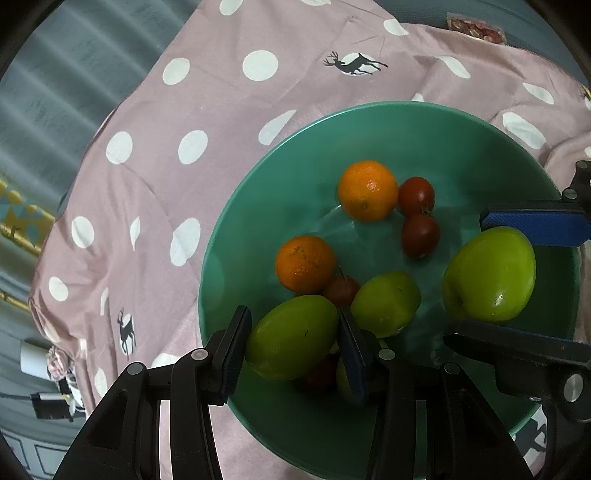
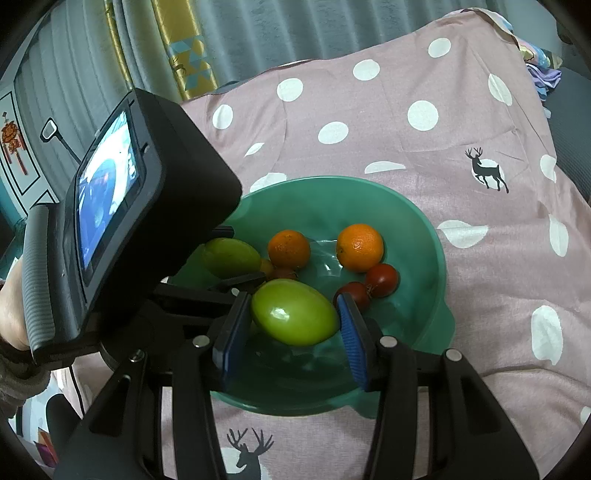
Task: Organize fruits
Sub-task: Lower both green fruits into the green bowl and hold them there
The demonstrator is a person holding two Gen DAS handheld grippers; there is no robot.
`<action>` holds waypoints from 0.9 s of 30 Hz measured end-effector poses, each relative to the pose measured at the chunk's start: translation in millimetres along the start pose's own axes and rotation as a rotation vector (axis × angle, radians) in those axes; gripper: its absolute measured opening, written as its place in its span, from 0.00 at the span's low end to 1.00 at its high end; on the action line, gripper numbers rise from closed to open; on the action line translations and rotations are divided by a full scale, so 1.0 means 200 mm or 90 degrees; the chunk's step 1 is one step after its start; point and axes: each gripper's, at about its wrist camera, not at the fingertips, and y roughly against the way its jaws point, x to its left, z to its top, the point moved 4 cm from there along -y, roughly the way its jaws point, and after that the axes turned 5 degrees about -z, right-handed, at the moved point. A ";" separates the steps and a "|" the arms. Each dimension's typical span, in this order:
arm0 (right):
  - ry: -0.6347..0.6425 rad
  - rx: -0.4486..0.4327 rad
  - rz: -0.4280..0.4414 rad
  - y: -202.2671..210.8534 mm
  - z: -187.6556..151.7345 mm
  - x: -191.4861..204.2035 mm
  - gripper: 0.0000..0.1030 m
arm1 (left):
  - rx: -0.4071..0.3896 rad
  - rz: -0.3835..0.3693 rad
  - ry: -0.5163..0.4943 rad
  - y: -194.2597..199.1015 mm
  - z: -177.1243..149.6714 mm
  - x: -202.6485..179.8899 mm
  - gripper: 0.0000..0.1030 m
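A teal bowl [image 1: 258, 192] sits on a pink polka-dot cloth [image 1: 155, 110]. My left gripper [image 1: 293, 347] is shut on a green oval fruit [image 1: 291, 336] over the bowl's near-left rim. My right gripper [image 2: 291, 328] is shut on a second green oval fruit [image 2: 293, 312] over the bowl's near side. That same fruit [image 1: 487, 273] shows at the right of the left wrist view. Loose in the bowl lie two oranges [image 1: 367, 190] [image 1: 304, 264], three dark red tomatoes [image 1: 415, 195] [image 1: 419, 236] [image 1: 341, 290] and another green fruit [image 1: 386, 302]. More fruit is partly hidden under the left gripper.
The left gripper's black housing with its small screen [image 2: 110, 184] fills the left of the right wrist view, with a hand [image 2: 11, 306] on its grip. The cloth [image 2: 480, 258] spreads around the bowl [image 2: 424, 229]. Grey curtains [image 2: 258, 33] hang behind. A snack packet [image 1: 476, 27] lies far back.
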 end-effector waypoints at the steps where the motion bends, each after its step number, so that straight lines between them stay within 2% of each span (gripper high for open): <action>1: 0.000 0.000 0.000 0.00 0.00 0.00 0.47 | -0.001 0.000 0.001 0.00 0.00 0.00 0.46; 27: 0.007 0.005 -0.002 0.00 0.00 0.00 0.47 | 0.018 0.002 -0.017 -0.03 0.00 -0.01 0.46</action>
